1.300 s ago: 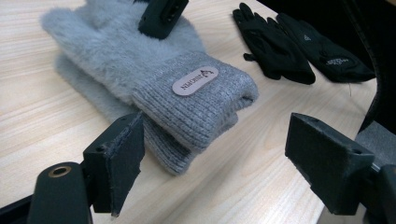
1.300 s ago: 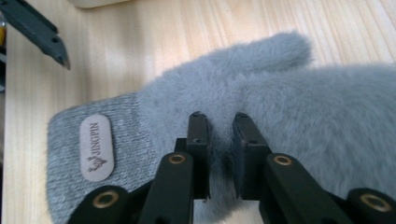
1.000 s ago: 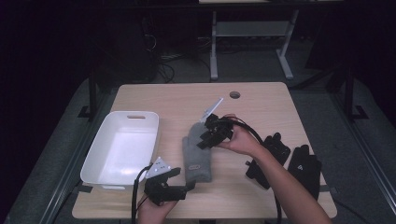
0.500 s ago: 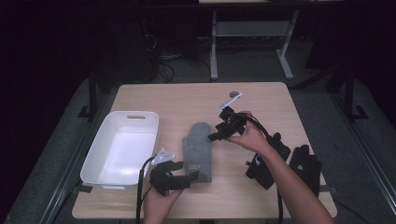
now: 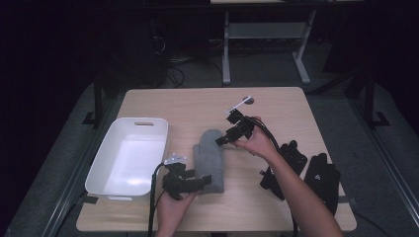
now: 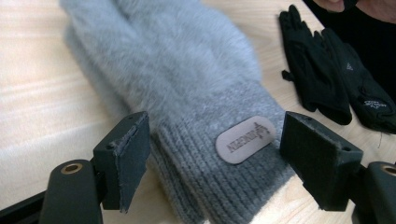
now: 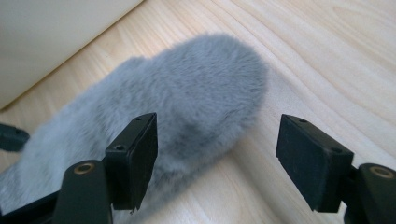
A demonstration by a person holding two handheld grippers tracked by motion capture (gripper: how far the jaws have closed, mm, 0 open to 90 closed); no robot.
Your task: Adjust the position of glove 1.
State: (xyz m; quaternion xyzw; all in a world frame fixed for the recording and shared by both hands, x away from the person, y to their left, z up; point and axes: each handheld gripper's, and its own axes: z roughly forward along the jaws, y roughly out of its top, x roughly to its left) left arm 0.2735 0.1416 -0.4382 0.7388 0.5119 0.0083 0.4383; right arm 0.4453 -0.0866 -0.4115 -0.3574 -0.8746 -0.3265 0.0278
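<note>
Right gripper (image 5: 221,140): jaws spread wide and have just been opening, nothing pinched; it sits at the fingertip end of the fuzzy grey knit mitten (image 5: 208,160), pads clear of the pile. Left gripper (image 5: 206,178): jaws also wide, set either side of the mitten's ribbed cuff, not pressing on it.

Mitten lies flat near the middle of the pale wood table (image 5: 197,106), just right of the white plastic bin (image 5: 110,178). Pair of black fabric gloves (image 5: 306,165) lies near the table's right edge, well apart from the mitten.

Risks, as I judge them: a shallow close at the cuff could catch only the top layer of knit, so the mitten peels open or slips. The fluffy pile at the far end gives little to bite on; a grip there may pull free.

Left gripper view shows an oval leather-look label (image 6: 246,139) on the cuff, invisible from above. High view gives the bin's place relative to the mitten; right gripper view catches just the bin's wall.
</note>
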